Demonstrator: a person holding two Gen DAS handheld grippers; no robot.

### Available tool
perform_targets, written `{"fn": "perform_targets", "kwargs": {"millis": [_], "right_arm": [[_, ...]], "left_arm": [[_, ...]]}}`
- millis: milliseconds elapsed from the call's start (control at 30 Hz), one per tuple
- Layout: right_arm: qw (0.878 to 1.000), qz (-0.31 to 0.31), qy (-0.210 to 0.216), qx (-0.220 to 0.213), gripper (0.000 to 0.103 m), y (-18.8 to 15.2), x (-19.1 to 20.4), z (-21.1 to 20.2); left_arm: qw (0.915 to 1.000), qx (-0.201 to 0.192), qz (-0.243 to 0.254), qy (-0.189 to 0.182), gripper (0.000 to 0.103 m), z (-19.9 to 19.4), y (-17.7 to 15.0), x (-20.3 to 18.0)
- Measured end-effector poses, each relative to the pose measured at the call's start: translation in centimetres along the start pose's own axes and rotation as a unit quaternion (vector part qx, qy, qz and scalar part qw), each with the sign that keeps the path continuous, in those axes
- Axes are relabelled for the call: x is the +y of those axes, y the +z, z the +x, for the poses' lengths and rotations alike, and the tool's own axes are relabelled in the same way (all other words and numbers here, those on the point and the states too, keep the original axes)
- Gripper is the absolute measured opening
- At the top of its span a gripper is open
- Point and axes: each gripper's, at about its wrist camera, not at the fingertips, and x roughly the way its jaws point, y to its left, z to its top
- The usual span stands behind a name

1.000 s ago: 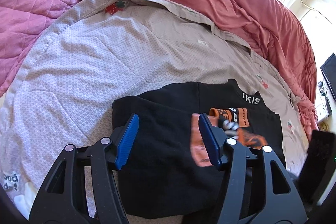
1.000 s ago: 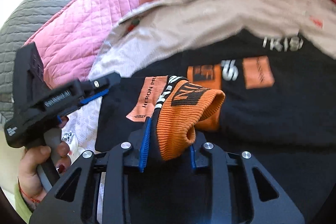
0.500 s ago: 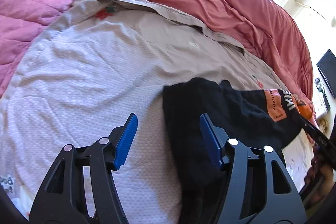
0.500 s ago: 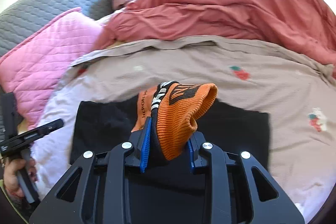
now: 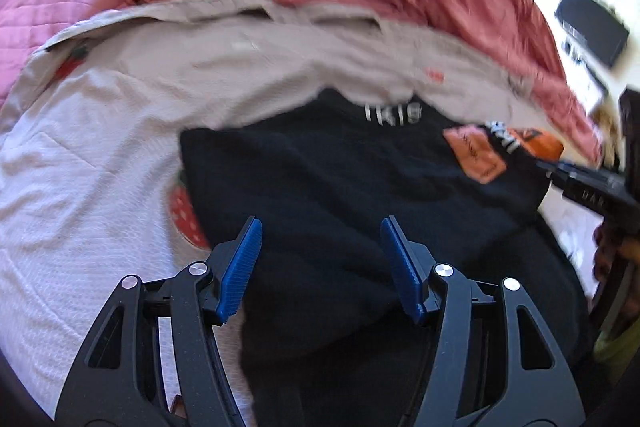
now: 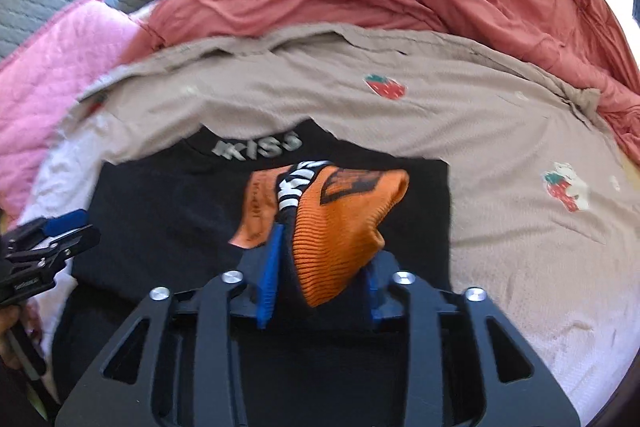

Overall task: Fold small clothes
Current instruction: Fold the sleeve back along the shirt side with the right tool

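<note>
Black garment [image 6: 168, 211] flat on bedspread [image 6: 500, 131], collar away; orange cuff [image 6: 340, 223] between right hand-held gripper [image 6: 320, 279] pads, jaws just widening; left hand-held gripper [image 5: 320, 259] released.

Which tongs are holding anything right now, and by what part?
The right tongs, just opening, have the black garment's orange ribbed cuff bunched between them. The left tongs hold nothing.

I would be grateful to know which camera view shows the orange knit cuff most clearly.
The right wrist view: the orange knit cuff fills the centre, ribbing sharp, between the right gripper fingers. The left wrist view shows only a small blurred orange patch at its right edge.
</note>
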Motion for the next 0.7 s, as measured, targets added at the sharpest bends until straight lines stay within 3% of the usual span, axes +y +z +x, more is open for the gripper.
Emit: {"fn": "perform_targets", "kwargs": {"millis": [67,367,533,667,700], "right_arm": [[1.0,0.012,-0.01,0.008,0.045,-0.4,-0.8,0.5],[0.996,0.087,-0.023,-0.002,0.047,-1.5,-5.5,-0.3],[0.991,0.134,0.009,0.005,0.047,-1.3,-7.7,0.2],[0.988,0.142,0.041,0.035,0.047,-0.9,-7.7,2.4],[0.987,0.143,0.052,0.046,0.041,-0.9,-7.6,3.0]], "left_arm": [[0.9994,0.033,0.002,0.012,0.059,1.4,-0.5,0.1],[0.9991,0.031,-0.028,-0.006,0.061,1.7,-0.6,0.8],[0.9988,-0.013,-0.03,-0.036,0.062,-0.1,0.1,0.2],[0.9993,0.022,-0.027,-0.016,0.065,1.3,-0.3,0.1],[0.999,0.029,-0.03,-0.017,0.065,1.7,-0.5,0.2]]}}
